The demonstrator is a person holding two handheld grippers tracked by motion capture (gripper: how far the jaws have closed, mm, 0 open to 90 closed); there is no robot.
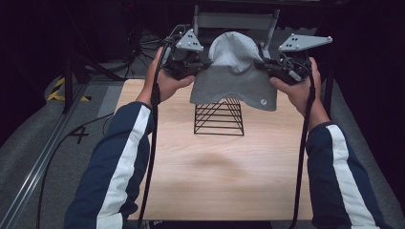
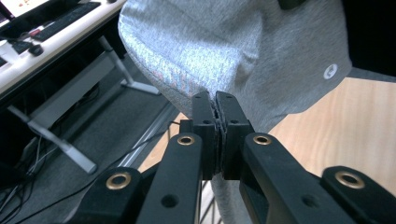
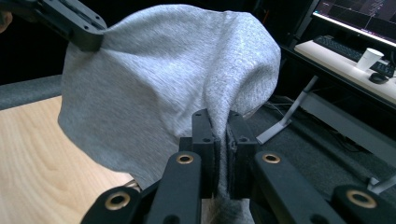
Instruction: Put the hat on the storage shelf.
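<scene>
Soft grey fabric garment (image 1: pixel 233 76) stretched in mid-air above the black wire rack (image 1: pixel 219 117) on the light wooden worktop (image 1: pixel 215 171); left tool (image 1: pixel 198 64) and right tool (image 1: pixel 265 65) each pinching an opposite edge.

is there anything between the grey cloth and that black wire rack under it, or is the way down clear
Nothing visible stands between them. The grey cloth hangs from the left gripper and right gripper, each shut on an edge, directly above the black wire rack, whose top its lower hem overlaps in the high view.
</scene>
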